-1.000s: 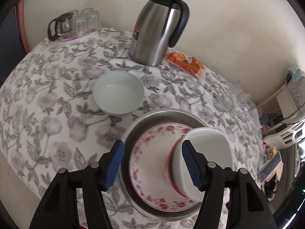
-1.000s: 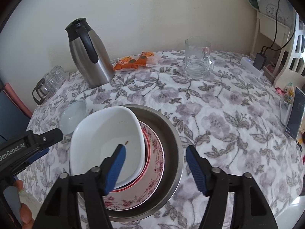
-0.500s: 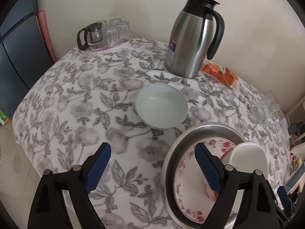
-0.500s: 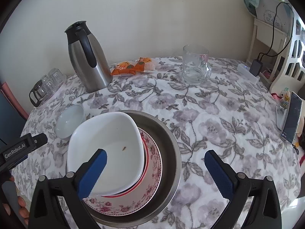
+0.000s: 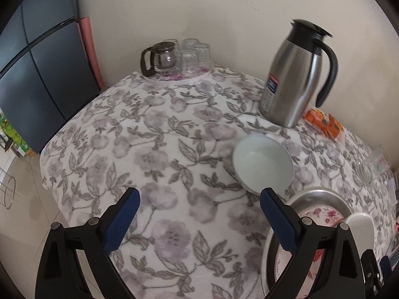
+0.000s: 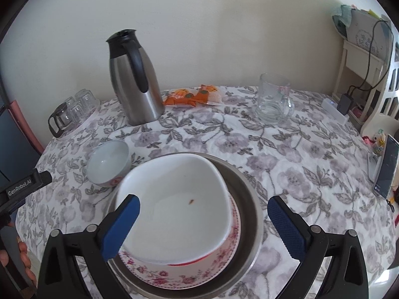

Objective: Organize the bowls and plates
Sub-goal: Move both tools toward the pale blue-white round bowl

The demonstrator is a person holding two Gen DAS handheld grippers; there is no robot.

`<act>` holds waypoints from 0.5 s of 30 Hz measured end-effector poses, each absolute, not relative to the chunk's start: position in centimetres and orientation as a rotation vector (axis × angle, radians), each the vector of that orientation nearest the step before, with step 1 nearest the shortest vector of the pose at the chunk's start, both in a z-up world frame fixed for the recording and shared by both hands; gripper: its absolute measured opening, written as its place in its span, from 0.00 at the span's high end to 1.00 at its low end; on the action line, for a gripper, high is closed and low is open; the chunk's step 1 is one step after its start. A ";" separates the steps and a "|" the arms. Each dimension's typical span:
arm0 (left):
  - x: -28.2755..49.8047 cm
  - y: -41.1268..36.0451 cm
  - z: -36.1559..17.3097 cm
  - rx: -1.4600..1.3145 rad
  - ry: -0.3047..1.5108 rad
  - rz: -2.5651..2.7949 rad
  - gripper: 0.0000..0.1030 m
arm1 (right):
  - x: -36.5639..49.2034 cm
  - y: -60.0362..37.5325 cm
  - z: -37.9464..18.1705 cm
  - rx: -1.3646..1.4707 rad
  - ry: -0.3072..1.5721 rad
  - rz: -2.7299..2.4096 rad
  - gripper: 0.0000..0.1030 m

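Left claw (image 5: 198, 220) is opening, jaws wide over bare floral bench (image 5: 154, 149), nothing between them. Right claw (image 6: 203, 220) is spread wide, not gripping; white square bowl (image 6: 174, 206) sits below it on floral plate (image 6: 199, 271) inside steel basin (image 6: 251, 214). Small white bowl (image 6: 108, 163) sits at 10 o'clock, just beside basin.

- Left gripper (image 5: 198, 214): jaws were astride the white square bowl (image 5: 361, 226) a second ago, now clear of it and opening, nothing between them, only floral tablecloth (image 5: 174, 149) below.
- Left view swung off the steel pan (image 5: 321, 195), now at lower right; small round bowl (image 5: 261, 164) just ahead of the right finger.
- Right gripper (image 6: 203, 220): jaws spread wide apart, was narrower with one pad inside the square bowl; pulled back slightly, gripping nothing.
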State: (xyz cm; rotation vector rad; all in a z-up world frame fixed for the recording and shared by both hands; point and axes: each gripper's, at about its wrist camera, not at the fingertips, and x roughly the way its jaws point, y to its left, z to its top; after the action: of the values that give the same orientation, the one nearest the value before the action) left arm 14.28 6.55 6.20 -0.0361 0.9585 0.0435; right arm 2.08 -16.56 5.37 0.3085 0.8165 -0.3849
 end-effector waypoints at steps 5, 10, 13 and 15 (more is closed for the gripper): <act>14.7 9.0 6.3 -0.097 0.948 0.082 0.06 | 2.9 -14.3 5.8 0.300 0.782 -0.334 0.00; 15.2 11.1 6.1 -0.106 0.936 0.117 0.06 | 4.1 -11.6 6.0 0.255 0.770 -0.291 0.00; 15.5 12.6 5.8 -0.126 0.925 0.123 0.06 | 4.8 -10.0 6.0 0.239 0.764 -0.261 0.00; 15.8 13.6 5.6 -0.133 0.920 0.135 0.06 | 5.4 -8.9 5.9 0.220 0.766 -0.239 0.00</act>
State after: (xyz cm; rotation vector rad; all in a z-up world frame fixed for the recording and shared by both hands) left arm 15.76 13.62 5.63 -0.1331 0.9204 0.1352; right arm 5.40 -8.92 5.92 0.2197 0.7662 -0.2392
